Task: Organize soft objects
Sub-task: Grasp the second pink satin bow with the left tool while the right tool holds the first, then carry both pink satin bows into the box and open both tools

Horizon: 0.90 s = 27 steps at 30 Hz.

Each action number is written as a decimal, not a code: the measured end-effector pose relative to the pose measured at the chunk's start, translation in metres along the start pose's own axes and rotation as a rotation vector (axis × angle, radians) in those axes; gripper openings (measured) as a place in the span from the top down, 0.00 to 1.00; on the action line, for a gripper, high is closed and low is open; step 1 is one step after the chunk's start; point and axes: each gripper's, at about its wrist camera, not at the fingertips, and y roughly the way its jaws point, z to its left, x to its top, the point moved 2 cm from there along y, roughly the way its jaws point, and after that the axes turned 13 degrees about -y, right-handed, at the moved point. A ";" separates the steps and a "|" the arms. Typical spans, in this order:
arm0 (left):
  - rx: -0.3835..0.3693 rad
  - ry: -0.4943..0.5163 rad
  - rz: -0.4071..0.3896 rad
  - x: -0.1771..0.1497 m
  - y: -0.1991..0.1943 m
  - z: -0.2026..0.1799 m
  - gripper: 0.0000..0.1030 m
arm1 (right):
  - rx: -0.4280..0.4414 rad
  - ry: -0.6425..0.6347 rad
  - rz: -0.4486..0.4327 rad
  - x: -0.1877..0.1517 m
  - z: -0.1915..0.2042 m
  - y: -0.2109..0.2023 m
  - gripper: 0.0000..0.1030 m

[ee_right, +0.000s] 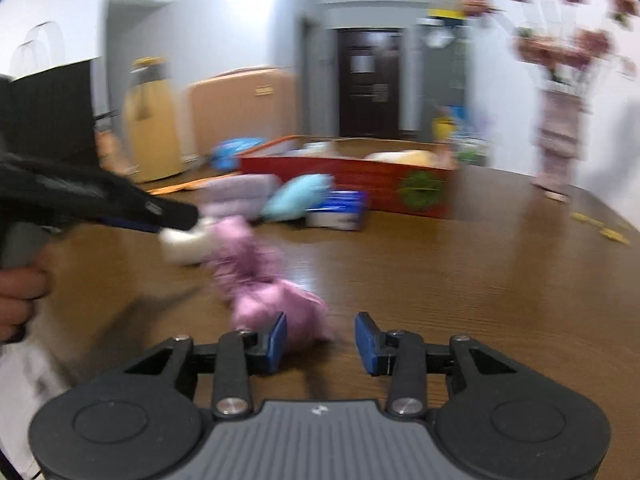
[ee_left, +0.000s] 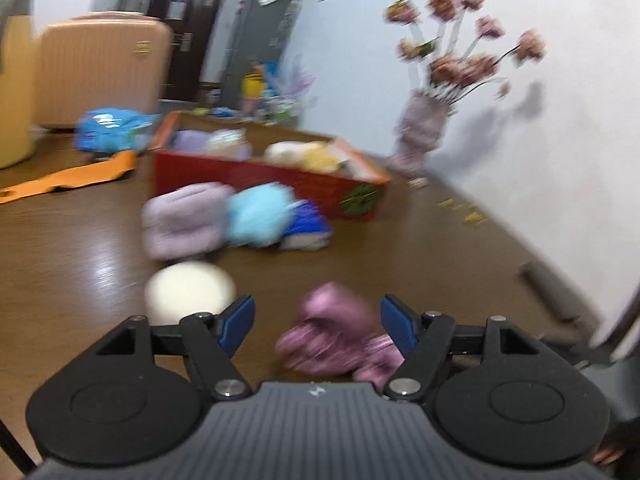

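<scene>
Grippers | left (ee_left: 317,322) jaws wide over pink plush (ee_left: 332,334) (blurred) | right (ee_right: 321,340) wide, empty

A blurred room with white walls around a brown wooden desk.

The desk (ee_left: 420,248) has a glossy wood-grain top that catches pale glare ahead and to the left of the jaws. Far ahead stands a dark brown door (ee_right: 369,80) with a grey cabinet (ee_left: 264,36) just beside it, a yellow-topped box on the cabinet. A peach suitcase (ee_left: 100,68) stands left of the door, and a tall yellow container (ee_right: 150,132) stands further left. At the right, against the white wall (ee_left: 500,128), a ribbed vase of pink flowers (ee_left: 420,136) rests on the desk and throws a soft shadow on the wall.
</scene>
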 end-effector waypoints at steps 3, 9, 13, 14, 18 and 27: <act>0.046 0.038 0.015 0.003 0.024 -0.013 0.31 | -0.022 0.088 -0.022 -0.002 -0.015 -0.008 0.63; 0.110 -0.059 0.113 -0.022 0.044 0.011 0.62 | 0.091 0.261 -0.088 -0.002 -0.015 -0.004 0.59; 0.105 -0.064 0.105 -0.035 0.028 0.014 0.63 | 0.105 0.301 -0.050 -0.007 -0.004 0.021 0.59; 0.112 -0.060 0.108 -0.038 0.026 0.015 0.63 | 0.104 0.309 -0.043 -0.007 -0.003 0.028 0.59; 0.092 -0.067 0.131 -0.041 0.020 0.022 0.58 | 0.104 0.308 -0.021 -0.005 -0.003 0.041 0.68; 0.072 -0.049 0.132 -0.023 0.036 0.029 0.74 | 0.108 0.259 0.007 0.001 0.004 0.048 0.85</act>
